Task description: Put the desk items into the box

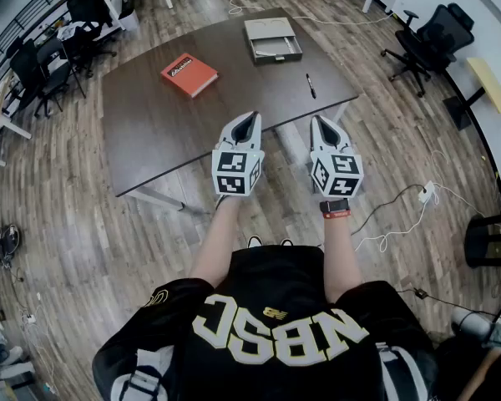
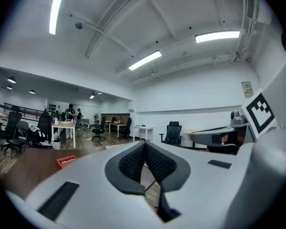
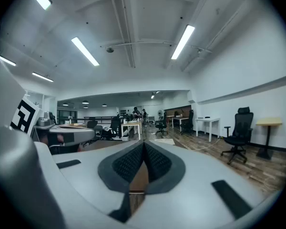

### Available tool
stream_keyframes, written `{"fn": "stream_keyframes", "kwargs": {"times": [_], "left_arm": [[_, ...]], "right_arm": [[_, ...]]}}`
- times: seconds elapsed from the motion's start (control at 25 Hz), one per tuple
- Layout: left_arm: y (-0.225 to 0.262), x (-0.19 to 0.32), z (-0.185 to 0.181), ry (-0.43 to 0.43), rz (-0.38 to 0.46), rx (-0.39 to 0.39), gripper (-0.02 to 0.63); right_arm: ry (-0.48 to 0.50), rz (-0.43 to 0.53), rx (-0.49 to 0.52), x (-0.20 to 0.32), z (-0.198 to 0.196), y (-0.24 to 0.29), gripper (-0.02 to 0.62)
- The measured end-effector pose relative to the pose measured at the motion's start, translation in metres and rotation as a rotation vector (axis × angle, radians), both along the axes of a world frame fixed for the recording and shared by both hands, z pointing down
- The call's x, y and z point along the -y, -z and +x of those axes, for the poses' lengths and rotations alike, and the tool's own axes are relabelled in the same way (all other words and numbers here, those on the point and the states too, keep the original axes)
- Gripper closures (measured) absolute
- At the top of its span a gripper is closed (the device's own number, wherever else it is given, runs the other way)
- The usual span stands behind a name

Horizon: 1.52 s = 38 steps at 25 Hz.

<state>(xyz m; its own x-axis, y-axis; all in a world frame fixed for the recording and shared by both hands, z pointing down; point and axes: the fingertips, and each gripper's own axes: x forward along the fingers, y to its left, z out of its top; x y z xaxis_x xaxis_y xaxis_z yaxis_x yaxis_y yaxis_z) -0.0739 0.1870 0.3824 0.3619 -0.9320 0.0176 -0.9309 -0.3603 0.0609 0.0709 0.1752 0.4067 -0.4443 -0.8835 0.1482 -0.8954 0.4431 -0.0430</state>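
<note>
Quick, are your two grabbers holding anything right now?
Left gripper: closed, holding nothing.
Right gripper: closed, holding nothing.

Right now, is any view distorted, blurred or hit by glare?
Head view: fisheye bends the table edges; light even, picture sharp. Left gripper view: black rounded corners, ceiling lights blown white. Right gripper view: same dark corners and glare.

A dark brown table is standing on the plank floor, carrying three things well apart from one another. A red book is lying flat toward the left part, a shallow grey box is sitting open by the far edge, and a black marker is lying near the right edge.
</note>
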Motion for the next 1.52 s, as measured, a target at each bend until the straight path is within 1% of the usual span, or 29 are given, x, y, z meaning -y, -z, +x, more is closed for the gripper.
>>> {"fn": "stream_keyframes", "kwargs": {"times": [0.24,0.48,0.6,0.72,0.88,1.0,1.12,1.28,1.52], "left_arm": [[-0.002,-0.012,-0.019,-0.007,0.009,-0.013,0.592],[-0.005,-0.022,-0.024,-0.033,0.011,-0.047,0.592],[-0.011,-0.02,-0.023,-0.037,-0.006,-0.052,0.592],[-0.014,-0.011,-0.022,-0.039,-0.028,-0.06,0.592],[-0.017,0.006,-0.025,-0.043,-0.029,-0.075,0.592],[-0.016,0.027,-0.026,-0.04,-0.022,-0.087,0.592],[-0.016,0.059,-0.016,-0.044,-0.023,-0.081,0.592],[-0.016,0.115,-0.005,-0.032,-0.02,-0.059,0.592],[0.002,0.199,0.001,-0.012,0.001,-0.039,0.592]], "right_arm": [[-0.03,0.004,-0.002,-0.013,-0.012,-0.003,0.586],[-0.025,-0.009,-0.017,-0.026,-0.027,-0.013,0.586],[-0.036,-0.008,-0.018,-0.023,-0.027,-0.013,0.586],[-0.057,-0.018,0.006,-0.012,-0.023,-0.013,0.587],[-0.061,-0.042,0.038,0.006,-0.026,-0.021,0.588],[-0.061,-0.044,0.045,0.029,-0.024,-0.024,0.588],[-0.051,-0.052,0.05,0.064,-0.016,-0.029,0.588],[-0.029,-0.059,0.053,0.123,-0.01,-0.032,0.588],[0.01,-0.045,0.052,0.216,-0.013,-0.019,0.588]]}}
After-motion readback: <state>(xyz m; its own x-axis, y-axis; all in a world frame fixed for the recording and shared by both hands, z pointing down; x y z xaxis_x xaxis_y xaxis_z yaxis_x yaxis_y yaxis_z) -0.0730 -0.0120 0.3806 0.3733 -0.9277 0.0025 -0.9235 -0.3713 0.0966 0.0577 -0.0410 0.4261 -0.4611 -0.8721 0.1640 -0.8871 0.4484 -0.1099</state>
